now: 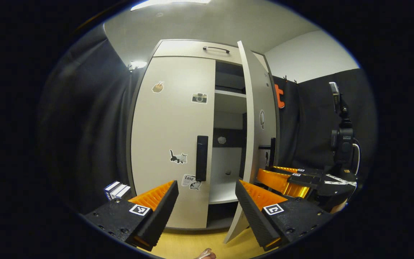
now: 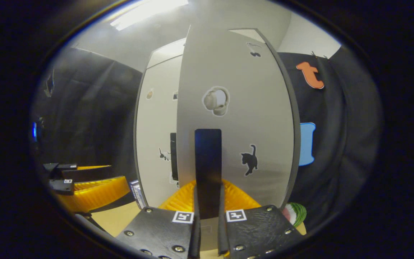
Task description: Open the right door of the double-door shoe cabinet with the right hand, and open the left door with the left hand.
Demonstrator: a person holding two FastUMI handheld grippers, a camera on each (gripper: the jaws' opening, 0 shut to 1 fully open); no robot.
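While right gripper [image 2: 208, 201] pinches flat bar handle [image 2: 208, 169] | left gripper [image 1: 207, 201] spread | right door [image 2: 235, 118] ajar

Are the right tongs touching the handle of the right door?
Touching. In the right gripper view the right tongs are closed around the right door's handle, both fingers pressing its sides.

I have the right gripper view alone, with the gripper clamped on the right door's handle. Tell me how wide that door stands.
Observer: The right door stands partly open; shelves show in the gap beside it.
Operator: Give me the left gripper.
Observer: The left gripper is open, facing the left door's handle and short of it.
Operator: Now the left door.
Observer: The left door is shut against the cabinet.
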